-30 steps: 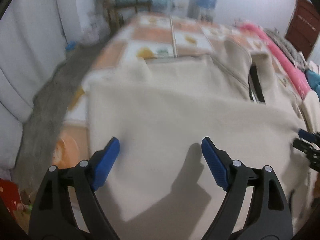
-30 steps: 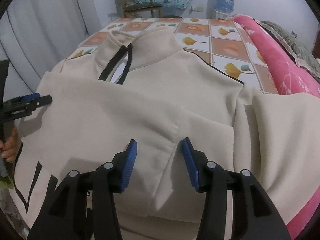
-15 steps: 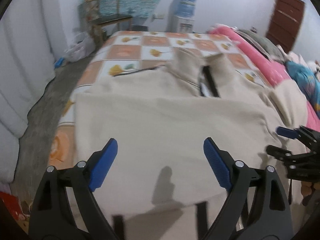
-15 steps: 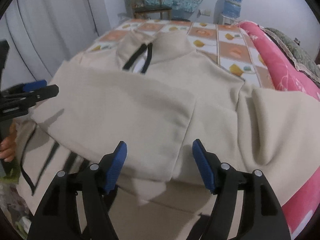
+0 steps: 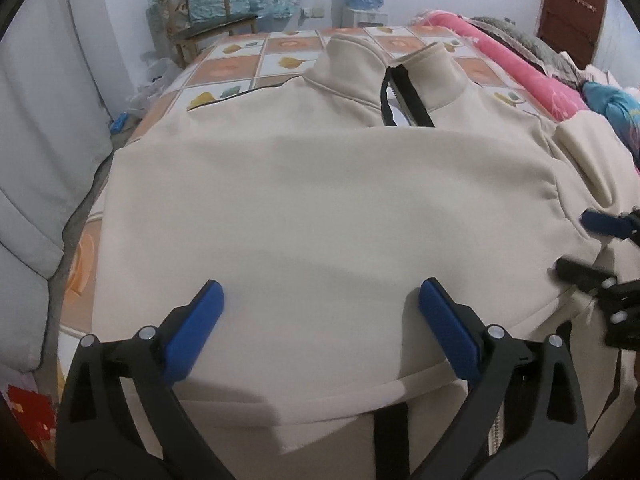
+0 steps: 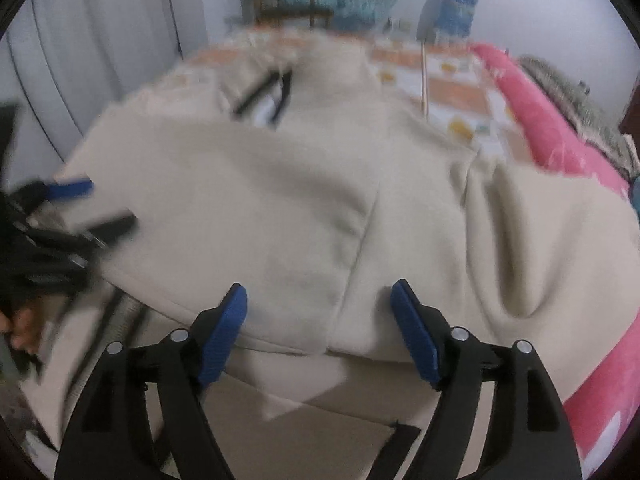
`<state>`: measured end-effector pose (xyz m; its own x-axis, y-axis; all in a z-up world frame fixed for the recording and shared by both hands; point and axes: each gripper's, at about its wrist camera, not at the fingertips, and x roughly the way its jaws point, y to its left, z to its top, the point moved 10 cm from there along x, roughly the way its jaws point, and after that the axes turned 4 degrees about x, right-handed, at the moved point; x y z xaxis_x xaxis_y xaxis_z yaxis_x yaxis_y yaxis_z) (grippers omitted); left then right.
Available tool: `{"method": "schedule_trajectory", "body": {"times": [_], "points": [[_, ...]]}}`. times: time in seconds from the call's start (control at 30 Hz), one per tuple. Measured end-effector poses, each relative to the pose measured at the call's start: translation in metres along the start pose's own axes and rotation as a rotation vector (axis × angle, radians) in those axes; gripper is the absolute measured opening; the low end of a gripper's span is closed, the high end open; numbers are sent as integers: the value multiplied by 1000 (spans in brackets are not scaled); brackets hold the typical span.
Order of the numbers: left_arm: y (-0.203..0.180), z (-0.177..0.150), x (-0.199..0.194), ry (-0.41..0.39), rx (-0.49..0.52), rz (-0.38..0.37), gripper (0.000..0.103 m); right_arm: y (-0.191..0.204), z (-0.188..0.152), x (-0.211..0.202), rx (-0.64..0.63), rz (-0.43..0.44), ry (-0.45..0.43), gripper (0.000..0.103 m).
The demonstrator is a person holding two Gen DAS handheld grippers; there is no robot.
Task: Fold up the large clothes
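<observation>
A large cream jacket (image 5: pixel 320 200) lies spread on a bed with a tile-patterned cover (image 5: pixel 240 64), its stand-up collar (image 5: pixel 400 68) at the far end and its black zip tape showing just below that collar. A wide band of the garment is laid crosswise over the body, on the near side of the collar, with its free edge closest to the cameras (it reads as a sleeve or side panel already folded in, though which one I cannot tell).

The left hand-held gripper (image 5: pixel 320 308) hovers above the near part of that folded band; its jaws are opening, already standing wide, and no cloth sits between the blue pads. The right hand-held gripper (image 6: pixel 318 308) hovers over the band's end, to the right of the collar as its own view shows; its jaws are also opening, with fabric below them but nothing pinched. That view is blurred, so fine detail is uncertain.

My reading is that one fold has just been let go and the step in hand is the release and reset. To the right of the collar the cloth bunches into loose ridges against a pink blanket (image 6: pixel 560 136). The next move probably calls for taking hold of that bunched side, or of the hem nearest the cameras, with both grippers and keeping the edge taut so the laid fold is not dragged askew.
</observation>
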<state>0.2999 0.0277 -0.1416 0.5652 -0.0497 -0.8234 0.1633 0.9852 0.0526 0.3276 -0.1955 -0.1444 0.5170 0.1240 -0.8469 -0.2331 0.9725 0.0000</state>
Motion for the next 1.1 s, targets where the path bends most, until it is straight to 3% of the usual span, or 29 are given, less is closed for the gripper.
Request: {"method": "schedule_trajectory", "body": {"times": [0.17,0.3,0.6,0.83,1.1], "points": [[0,-1,0,1,6,-1,95,-4,0,4,20,4,8,85],[1,1,-1,-5,4,0,95,-8,0,8,38,-42,24,96],[1,1,-1,-6,-3,7,95,-11,0,9,78,-38,64,96],[1,1,0,3,-2,7,96,-11,-1,8,63,-23,27,96],[0,1,2,17,-10,10,96,-10,2,0,64,-9,43,96]]}}
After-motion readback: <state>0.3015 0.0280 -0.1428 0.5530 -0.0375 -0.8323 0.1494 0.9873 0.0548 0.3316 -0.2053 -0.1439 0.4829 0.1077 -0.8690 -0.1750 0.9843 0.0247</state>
